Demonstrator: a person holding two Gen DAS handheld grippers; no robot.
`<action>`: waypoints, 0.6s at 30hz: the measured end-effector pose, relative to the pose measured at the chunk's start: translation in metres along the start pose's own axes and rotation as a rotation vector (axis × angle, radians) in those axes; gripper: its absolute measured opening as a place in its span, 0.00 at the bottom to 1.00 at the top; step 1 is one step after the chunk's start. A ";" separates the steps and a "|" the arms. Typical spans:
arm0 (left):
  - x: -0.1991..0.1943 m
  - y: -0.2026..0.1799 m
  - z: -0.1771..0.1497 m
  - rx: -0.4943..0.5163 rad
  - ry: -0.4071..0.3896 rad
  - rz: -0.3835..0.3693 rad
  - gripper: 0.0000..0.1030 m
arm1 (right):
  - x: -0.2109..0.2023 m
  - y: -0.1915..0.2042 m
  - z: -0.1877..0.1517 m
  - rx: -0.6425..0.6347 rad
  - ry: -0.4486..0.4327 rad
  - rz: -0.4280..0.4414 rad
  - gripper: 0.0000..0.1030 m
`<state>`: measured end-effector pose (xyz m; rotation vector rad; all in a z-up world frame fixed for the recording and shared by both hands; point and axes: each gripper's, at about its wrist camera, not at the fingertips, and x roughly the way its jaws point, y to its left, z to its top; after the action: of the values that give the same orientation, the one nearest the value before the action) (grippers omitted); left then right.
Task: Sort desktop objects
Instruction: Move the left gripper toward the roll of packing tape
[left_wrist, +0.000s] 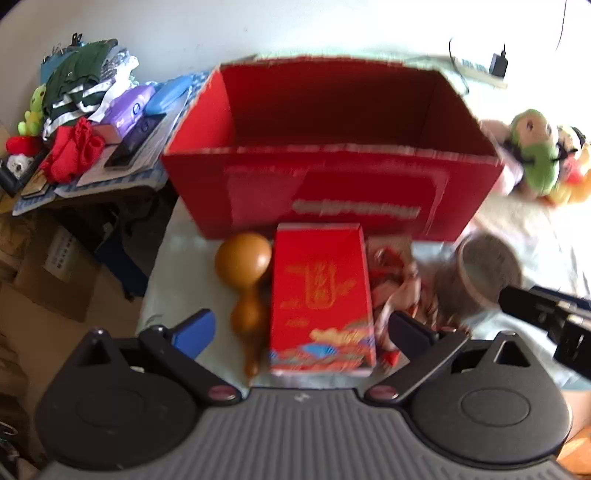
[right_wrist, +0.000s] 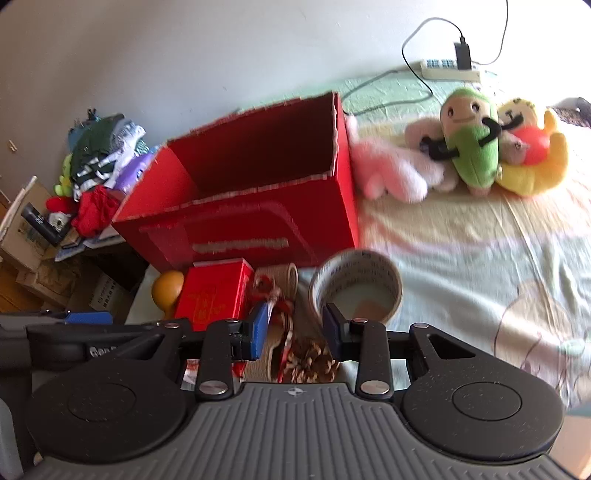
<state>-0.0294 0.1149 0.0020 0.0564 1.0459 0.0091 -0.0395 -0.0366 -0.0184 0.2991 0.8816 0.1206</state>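
Note:
A small red gift box lies on the bed in front of a big open red carton, with a brown gourd against its left side. My left gripper is open, its fingers either side of the box and gourd's near ends, not touching them. A tape roll sits tilted to the right of a red-and-white ornament. My right gripper is half closed but open, straddling the roll's near wall with one finger inside the ring. The carton looks empty.
A pine cone and a small cardboard ring lie near the ornament. Plush toys sit to the right of the carton, with a power strip behind. A cluttered side table stands off the left edge of the bed.

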 end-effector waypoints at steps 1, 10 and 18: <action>0.000 -0.011 -0.005 0.000 0.006 0.017 0.97 | 0.001 0.002 -0.002 0.004 0.007 -0.010 0.35; -0.004 -0.034 -0.015 0.037 0.058 0.067 0.98 | 0.003 0.010 -0.020 0.013 0.049 -0.043 0.40; 0.003 -0.035 -0.030 0.074 0.086 0.053 0.98 | 0.004 0.013 -0.027 0.026 0.072 -0.049 0.40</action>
<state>-0.0547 0.0811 -0.0175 0.1517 1.1305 0.0212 -0.0579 -0.0180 -0.0337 0.2986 0.9615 0.0750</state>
